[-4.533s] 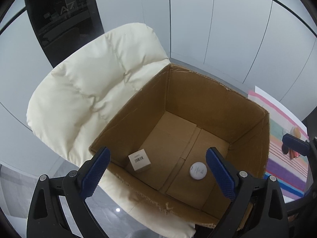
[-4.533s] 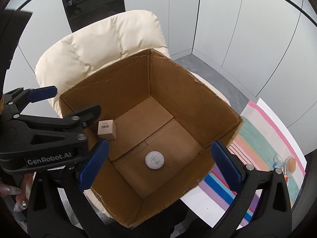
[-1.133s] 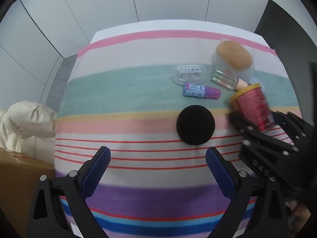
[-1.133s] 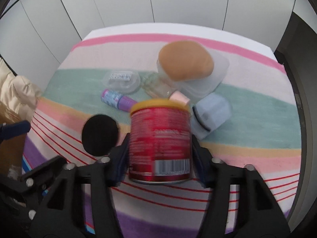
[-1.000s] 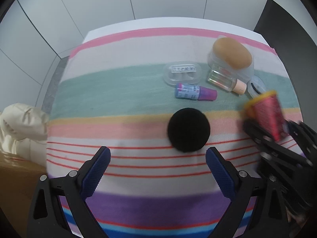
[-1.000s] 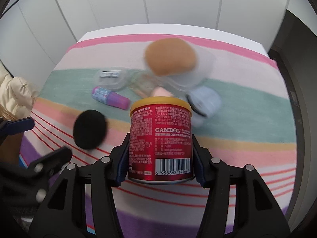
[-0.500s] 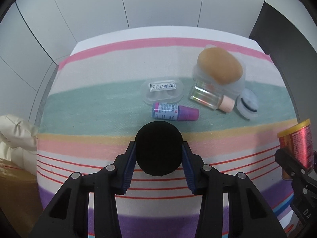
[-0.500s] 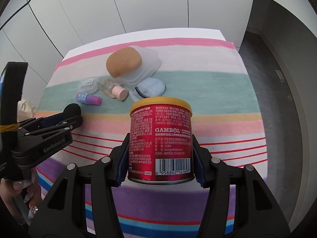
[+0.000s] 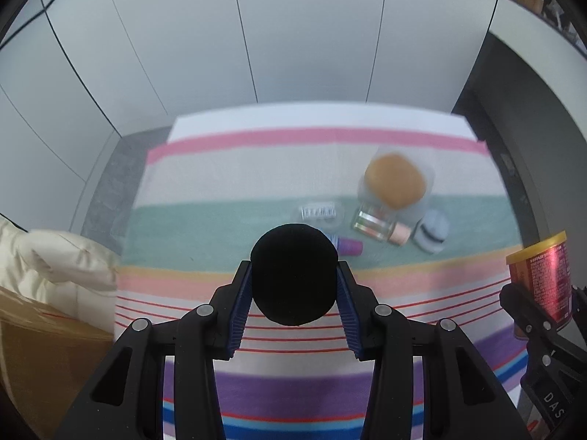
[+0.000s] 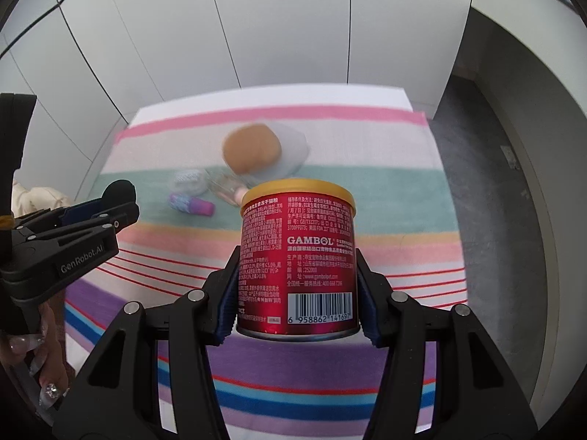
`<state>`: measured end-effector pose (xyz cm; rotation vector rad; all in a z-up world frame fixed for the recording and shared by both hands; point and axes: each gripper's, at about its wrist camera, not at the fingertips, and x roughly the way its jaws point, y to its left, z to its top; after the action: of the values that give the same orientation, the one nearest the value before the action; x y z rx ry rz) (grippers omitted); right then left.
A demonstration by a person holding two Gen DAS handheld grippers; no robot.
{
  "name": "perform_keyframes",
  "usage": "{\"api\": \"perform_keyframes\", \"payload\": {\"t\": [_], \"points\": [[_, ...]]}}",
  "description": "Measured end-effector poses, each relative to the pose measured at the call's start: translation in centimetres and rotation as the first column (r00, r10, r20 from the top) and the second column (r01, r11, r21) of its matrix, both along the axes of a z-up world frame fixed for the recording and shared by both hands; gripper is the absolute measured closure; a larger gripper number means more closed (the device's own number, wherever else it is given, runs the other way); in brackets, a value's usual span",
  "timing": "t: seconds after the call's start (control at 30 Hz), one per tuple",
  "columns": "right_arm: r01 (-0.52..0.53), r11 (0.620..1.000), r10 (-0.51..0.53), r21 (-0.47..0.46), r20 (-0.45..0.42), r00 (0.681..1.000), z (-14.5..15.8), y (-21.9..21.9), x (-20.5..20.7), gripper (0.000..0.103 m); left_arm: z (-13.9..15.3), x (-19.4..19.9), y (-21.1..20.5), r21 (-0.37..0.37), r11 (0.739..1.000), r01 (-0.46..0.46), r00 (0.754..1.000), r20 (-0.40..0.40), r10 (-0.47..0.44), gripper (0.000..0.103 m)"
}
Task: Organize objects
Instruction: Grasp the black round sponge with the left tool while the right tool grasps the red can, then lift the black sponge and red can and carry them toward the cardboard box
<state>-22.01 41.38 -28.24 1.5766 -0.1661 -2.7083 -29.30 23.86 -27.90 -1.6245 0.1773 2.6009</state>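
A red metal can (image 10: pixel 297 260) with a yellow lid, printed "GAMBOL" above a barcode, is clamped upright in the right gripper (image 10: pixel 296 306). A round black disc (image 9: pixel 294 274) (matte, unmarked) is pinched by the left gripper (image 9: pixel 293 306). Beyond, at twelve o'clock, lies the striped cloth (image 9: pixel 227 179).

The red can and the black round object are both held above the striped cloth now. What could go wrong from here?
The red can is gripped only low on its smooth wall by the right tool, so it may tip or slip. The black round object sits between the left tool's pads at its edges; it could pop out. Either drop could scatter the small bottles below.
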Motion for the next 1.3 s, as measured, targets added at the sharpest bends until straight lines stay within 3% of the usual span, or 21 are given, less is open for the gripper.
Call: {"api": "perform_keyframes", "payload": {"t": [0.4,0.6,1.0,1.3], "points": [[0.008,1.0,-0.006,0.022,-0.127,0.992,11.8,-0.3,2.1,0.047,12.4,3.1,-0.9,0.012,1.0,-0.001,0.993,-0.117,0.002,0.058],[0.016,0.999,-0.01,0.037,-0.16,0.987,15.8,-0.6,3.7,0.047,16.9,5.0,-2.0,0.04,0.999,-0.008,0.989,-0.148,0.014,0.058],[0.026,0.999,-0.018,0.045,-0.162,0.987,18.0,-1.1,6.0,0.047,19.6,9.0,-3.9,0.051,0.998,-0.021,0.989,-0.145,0.028,0.058],[0.047,0.997,-0.037,0.057,-0.169,0.985,19.2,-0.4,11.8,0.047,19.9,14.1,-5.2,0.041,0.999,-0.028,0.989,-0.141,0.034,0.058]]}}
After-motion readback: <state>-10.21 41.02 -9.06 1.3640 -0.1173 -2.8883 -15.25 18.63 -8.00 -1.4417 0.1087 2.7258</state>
